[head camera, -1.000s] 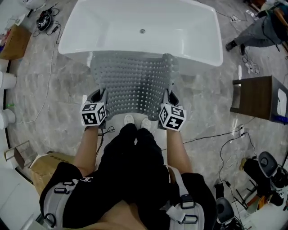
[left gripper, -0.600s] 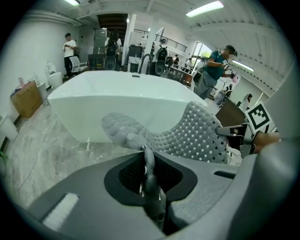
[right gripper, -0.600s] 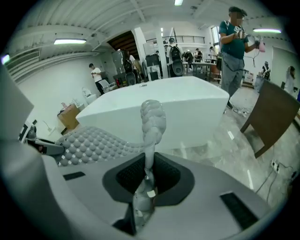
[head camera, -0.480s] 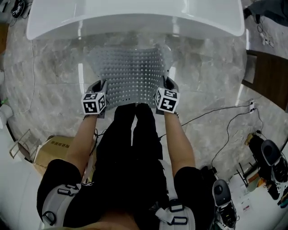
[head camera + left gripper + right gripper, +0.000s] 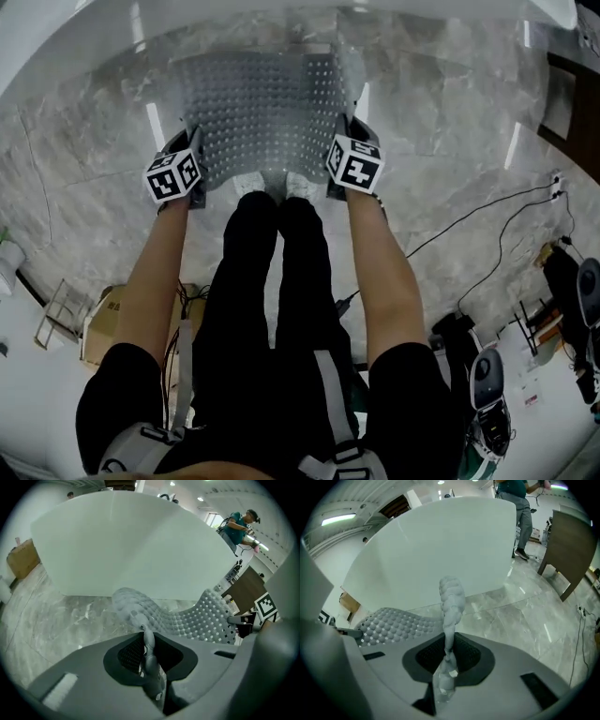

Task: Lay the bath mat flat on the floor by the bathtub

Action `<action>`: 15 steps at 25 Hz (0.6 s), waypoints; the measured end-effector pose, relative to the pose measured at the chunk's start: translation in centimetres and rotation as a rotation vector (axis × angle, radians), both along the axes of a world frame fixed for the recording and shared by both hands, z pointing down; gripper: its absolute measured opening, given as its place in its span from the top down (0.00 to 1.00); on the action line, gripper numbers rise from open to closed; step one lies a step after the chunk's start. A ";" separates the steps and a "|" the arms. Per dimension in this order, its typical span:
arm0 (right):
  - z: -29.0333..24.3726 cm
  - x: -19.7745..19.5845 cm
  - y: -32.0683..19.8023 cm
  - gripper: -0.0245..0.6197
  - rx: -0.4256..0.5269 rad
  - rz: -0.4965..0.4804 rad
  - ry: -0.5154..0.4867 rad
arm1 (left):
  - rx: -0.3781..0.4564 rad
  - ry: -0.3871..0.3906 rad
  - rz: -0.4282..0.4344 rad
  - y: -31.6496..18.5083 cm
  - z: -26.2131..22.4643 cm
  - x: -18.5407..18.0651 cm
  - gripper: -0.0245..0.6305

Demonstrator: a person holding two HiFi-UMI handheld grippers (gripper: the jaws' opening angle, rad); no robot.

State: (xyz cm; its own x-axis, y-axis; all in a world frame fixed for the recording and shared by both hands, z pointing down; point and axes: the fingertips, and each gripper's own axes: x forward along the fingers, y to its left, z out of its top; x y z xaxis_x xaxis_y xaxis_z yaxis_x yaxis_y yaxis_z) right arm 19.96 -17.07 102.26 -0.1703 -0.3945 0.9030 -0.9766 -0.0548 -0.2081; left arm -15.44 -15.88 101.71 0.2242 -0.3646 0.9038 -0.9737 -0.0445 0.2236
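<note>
The grey studded bath mat [image 5: 262, 103] stretches between my two grippers over the marble floor in front of the white bathtub [image 5: 66, 42]. My left gripper [image 5: 194, 145] pinches the mat's near left edge [image 5: 140, 616]; its jaws are opening slightly with the mat's edge still between them. My right gripper [image 5: 339, 136] is shut on the near right edge, which stands up as a folded ridge [image 5: 451, 599]. In the left gripper view the mat [image 5: 197, 618] sags toward the right gripper. The tub's wall [image 5: 436, 550] rises just beyond.
The person's white shoes [image 5: 272, 183] stand at the mat's near edge. A brown cabinet [image 5: 577, 98] is at the far right, with cables [image 5: 487, 220] on the floor below it. A cardboard box [image 5: 103, 323] lies at the left. Another person [image 5: 518, 508] stands beyond the tub.
The person has bent forward, and both grippers have carried the mat's near edge lower toward the floor. The tub has slid to the top of the head view.
</note>
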 end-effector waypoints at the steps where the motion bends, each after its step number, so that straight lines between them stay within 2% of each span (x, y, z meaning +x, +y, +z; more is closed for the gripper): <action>1: 1.6 0.7 -0.7 0.90 -0.001 0.003 0.002 | -0.003 -0.005 -0.014 -0.4 1.9 -0.2 0.88; 5: 6.8 2.9 -3.6 0.89 0.005 0.032 0.009 | 0.011 -0.049 0.003 -2.7 7.0 -0.8 0.86; 9: 11.4 3.8 -6.4 0.87 0.015 0.026 0.032 | 0.050 -0.111 0.016 -4.8 10.8 -2.0 0.83; 11: 13.9 3.8 -6.9 0.87 -0.003 0.028 0.043 | 0.042 -0.126 0.005 -5.2 13.0 -2.8 0.81; 13: 16.7 3.6 -6.9 0.86 -0.027 0.004 0.065 | 0.017 -0.159 -0.001 -5.1 15.5 -3.7 0.80; 15: 19.3 3.4 -7.2 0.86 -0.022 -0.062 0.115 | -0.012 -0.212 -0.009 -4.8 18.2 -4.7 0.80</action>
